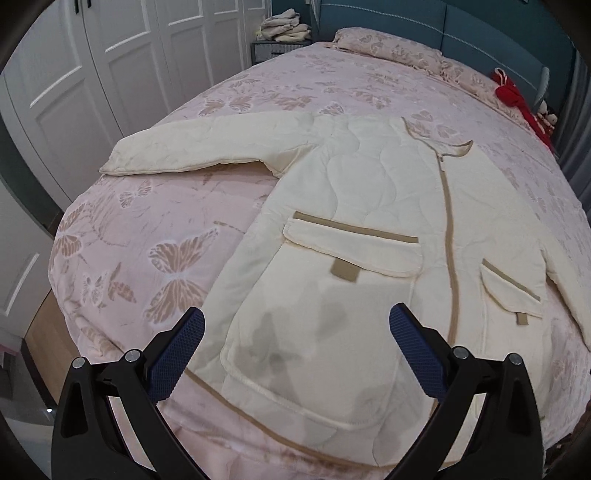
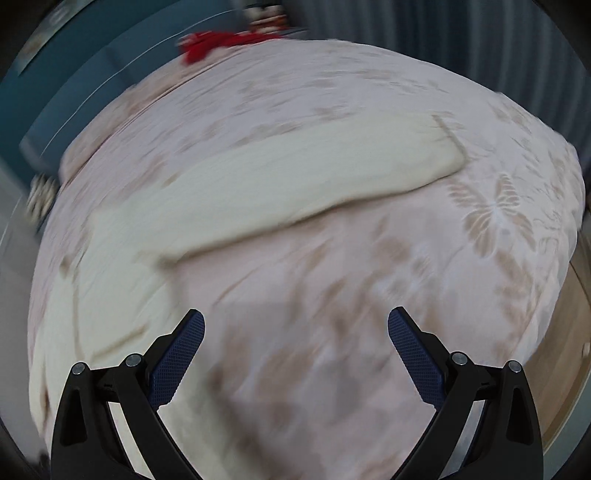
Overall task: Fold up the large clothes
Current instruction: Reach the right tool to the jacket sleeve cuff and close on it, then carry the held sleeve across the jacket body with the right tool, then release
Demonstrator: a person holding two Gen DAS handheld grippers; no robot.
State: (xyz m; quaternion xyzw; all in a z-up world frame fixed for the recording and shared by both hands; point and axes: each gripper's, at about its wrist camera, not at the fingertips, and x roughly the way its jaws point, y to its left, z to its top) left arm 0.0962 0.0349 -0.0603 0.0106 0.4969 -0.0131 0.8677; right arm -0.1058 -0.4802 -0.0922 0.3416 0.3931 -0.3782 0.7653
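A cream quilted jacket [image 1: 369,192] with tan zip and two flap pockets lies flat, front up, on the pink butterfly bedspread [image 1: 155,229]. Its left sleeve [image 1: 192,147] stretches out to the left. My left gripper [image 1: 295,325] is open and empty, hovering above the jacket's lower pocket near the hem. In the blurred right wrist view the jacket's other sleeve [image 2: 295,177] stretches out to the right across the bedspread [image 2: 332,295]. My right gripper [image 2: 295,325] is open and empty above bare bedspread, below that sleeve.
A matching pillow [image 1: 399,48] lies at the head of the bed against a teal headboard [image 1: 480,33]. A red item [image 1: 517,96] lies at the far right. White wardrobe doors [image 1: 92,66] stand left; folded clothes [image 1: 284,27] on a nightstand.
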